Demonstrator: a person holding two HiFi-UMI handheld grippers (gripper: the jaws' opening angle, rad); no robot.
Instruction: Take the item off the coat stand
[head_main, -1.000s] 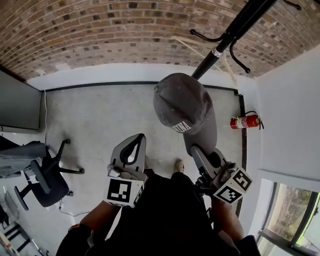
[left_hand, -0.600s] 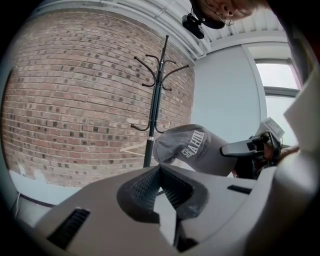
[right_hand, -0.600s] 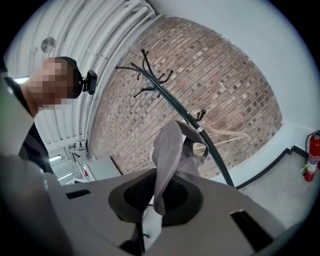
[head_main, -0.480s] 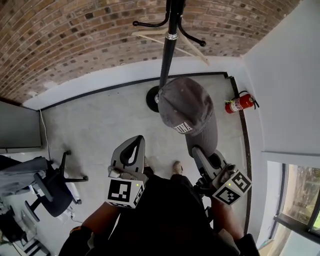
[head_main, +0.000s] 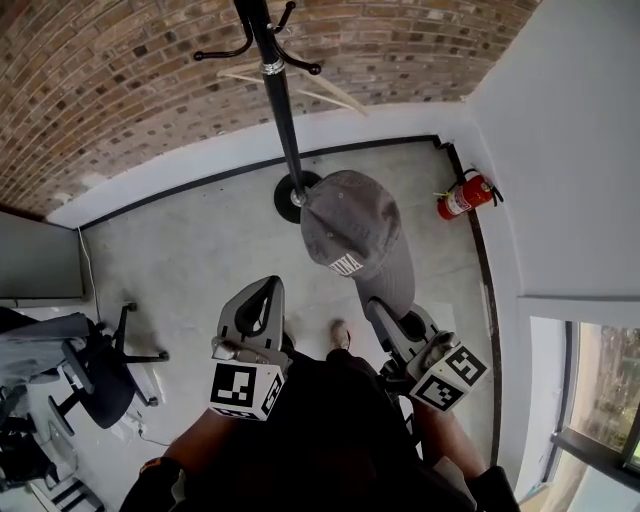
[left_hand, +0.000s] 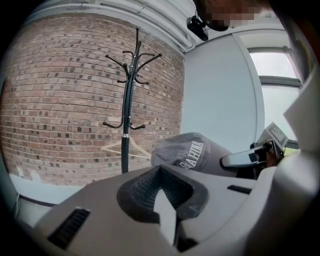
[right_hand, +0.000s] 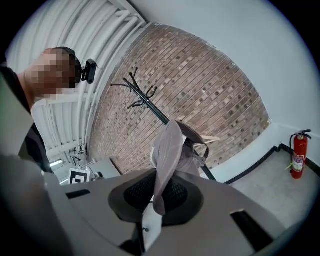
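Clamping one cap (head_main: 350, 230), right tool (head_main: 383, 303); one stand (head_main: 280, 120).

Grey cap (head_main: 350, 225), brim in right tongs (head_main: 385, 311), off coat stand (head_main: 280, 120)

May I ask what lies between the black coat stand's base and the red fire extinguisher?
Only bare grey concrete floor, in the head view; the grey fabric cap partly hides it.
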